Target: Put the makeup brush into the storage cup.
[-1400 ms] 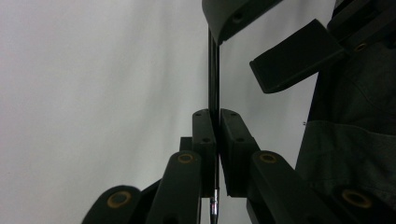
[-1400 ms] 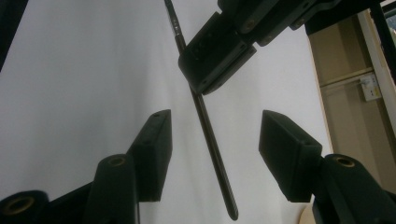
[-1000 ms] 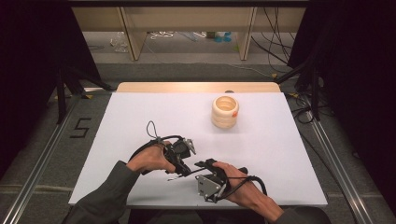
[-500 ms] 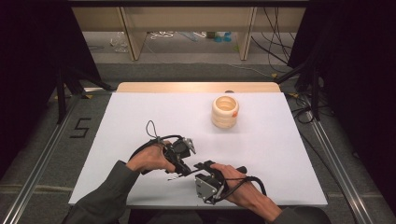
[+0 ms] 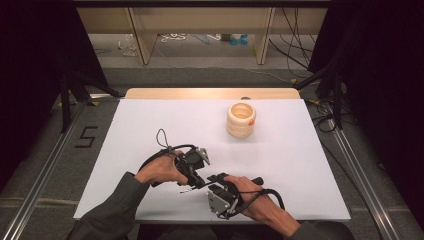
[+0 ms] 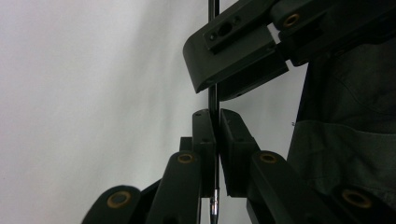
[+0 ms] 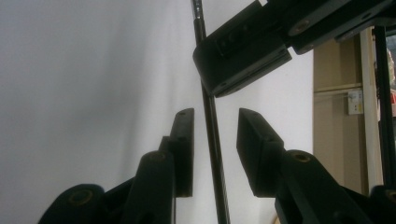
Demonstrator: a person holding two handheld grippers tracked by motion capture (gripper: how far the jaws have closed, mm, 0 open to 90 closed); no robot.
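A thin black rod (image 6: 214, 93) with a metal tip runs between my two grippers, low over the white table. In the left gripper view my left gripper (image 6: 214, 116) is shut on the rod, its pads pressed to both sides. In the right gripper view my right gripper (image 7: 212, 116) has the rod (image 7: 209, 126) between its jaws. Those jaws have just been closing, but a gap still shows on each side. In the high view the left gripper (image 5: 198, 179) and right gripper (image 5: 214, 181) meet tip to tip near the table's front edge.
A stack of pale wooden rings (image 5: 240, 120) with a small orange mark stands at the back right of the white table top (image 5: 150, 125). Metal rails run along both sides of the table, and shelving and cables lie beyond its far edge.
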